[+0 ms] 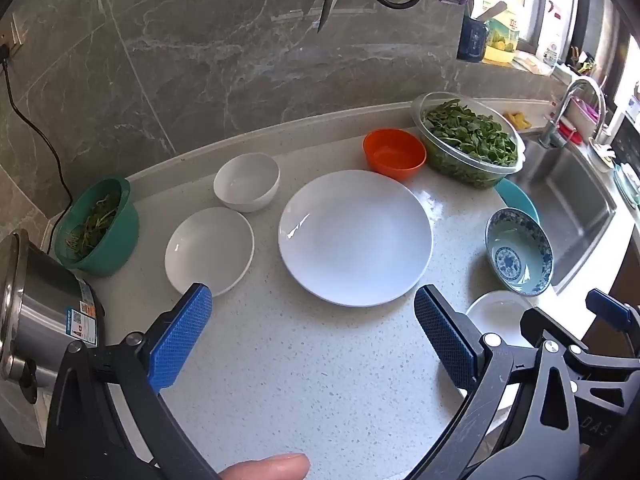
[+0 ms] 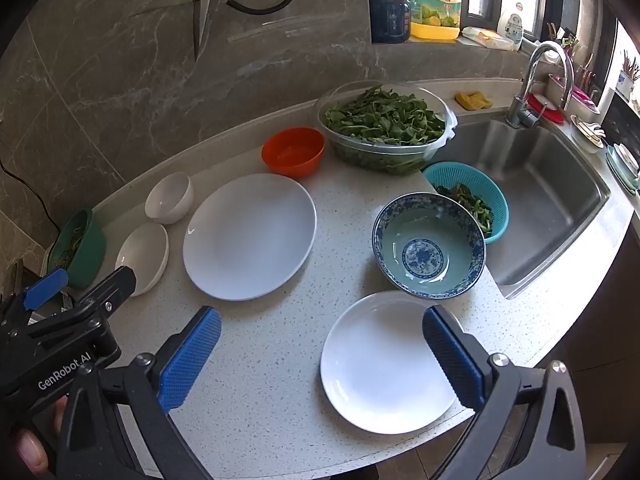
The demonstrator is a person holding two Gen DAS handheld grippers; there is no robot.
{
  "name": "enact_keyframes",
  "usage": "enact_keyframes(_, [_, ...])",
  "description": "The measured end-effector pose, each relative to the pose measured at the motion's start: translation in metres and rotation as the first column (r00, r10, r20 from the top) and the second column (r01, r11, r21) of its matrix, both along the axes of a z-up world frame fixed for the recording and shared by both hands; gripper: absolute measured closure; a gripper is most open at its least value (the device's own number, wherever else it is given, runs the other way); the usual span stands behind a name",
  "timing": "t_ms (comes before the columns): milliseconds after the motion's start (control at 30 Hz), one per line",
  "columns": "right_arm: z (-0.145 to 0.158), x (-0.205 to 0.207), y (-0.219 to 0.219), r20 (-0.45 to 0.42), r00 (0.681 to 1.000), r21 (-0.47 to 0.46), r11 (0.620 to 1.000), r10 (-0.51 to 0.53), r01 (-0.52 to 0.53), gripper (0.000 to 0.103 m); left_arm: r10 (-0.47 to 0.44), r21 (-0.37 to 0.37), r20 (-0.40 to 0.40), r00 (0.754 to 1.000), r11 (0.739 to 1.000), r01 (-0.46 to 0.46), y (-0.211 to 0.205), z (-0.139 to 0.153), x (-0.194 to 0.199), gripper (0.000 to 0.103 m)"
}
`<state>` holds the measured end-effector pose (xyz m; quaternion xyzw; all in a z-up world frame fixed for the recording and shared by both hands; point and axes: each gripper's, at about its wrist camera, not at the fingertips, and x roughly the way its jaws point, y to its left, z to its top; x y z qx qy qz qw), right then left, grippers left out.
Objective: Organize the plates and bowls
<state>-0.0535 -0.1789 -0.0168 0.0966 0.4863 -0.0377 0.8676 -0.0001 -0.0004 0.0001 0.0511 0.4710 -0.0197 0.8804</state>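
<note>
A large white plate (image 1: 355, 237) (image 2: 249, 236) lies mid-counter. A small white plate (image 1: 209, 249) (image 2: 143, 258) and a white bowl (image 1: 246, 181) (image 2: 169, 197) sit to its left. An orange bowl (image 1: 394, 153) (image 2: 293, 151) stands behind it. A blue patterned bowl (image 1: 519, 250) (image 2: 429, 245) stands to its right, with another white plate (image 2: 386, 362) (image 1: 498, 316) in front of that. My left gripper (image 1: 312, 312) is open and empty, above the counter before the large plate. My right gripper (image 2: 322, 330) is open and empty; its right finger is over the near white plate.
A clear bowl of greens (image 2: 384, 124) stands at the back. A teal colander (image 2: 468, 196) sits at the sink's (image 2: 540, 200) edge. A green bowl of stems (image 1: 98, 226) and a steel cooker (image 1: 36, 312) stand at the left. Scissors (image 2: 200, 0) hang on the wall.
</note>
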Motion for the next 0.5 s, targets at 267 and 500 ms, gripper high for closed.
enact_keyframes(267, [-0.001,0.000,0.000,0.005,1.000,0.015,1.000,0.003,-0.003,0.000,0.002,0.001,0.004,1.000,1.000,-0.002,-0.003,-0.004,-0.002,0.000])
enact_keyframes(500, [-0.002,0.005,0.004,-0.008,1.000,0.001,1.000,0.008,-0.008,0.000,0.002,-0.004,-0.001,1.000,1.000,-0.002,-0.006,-0.010,-0.004,0.000])
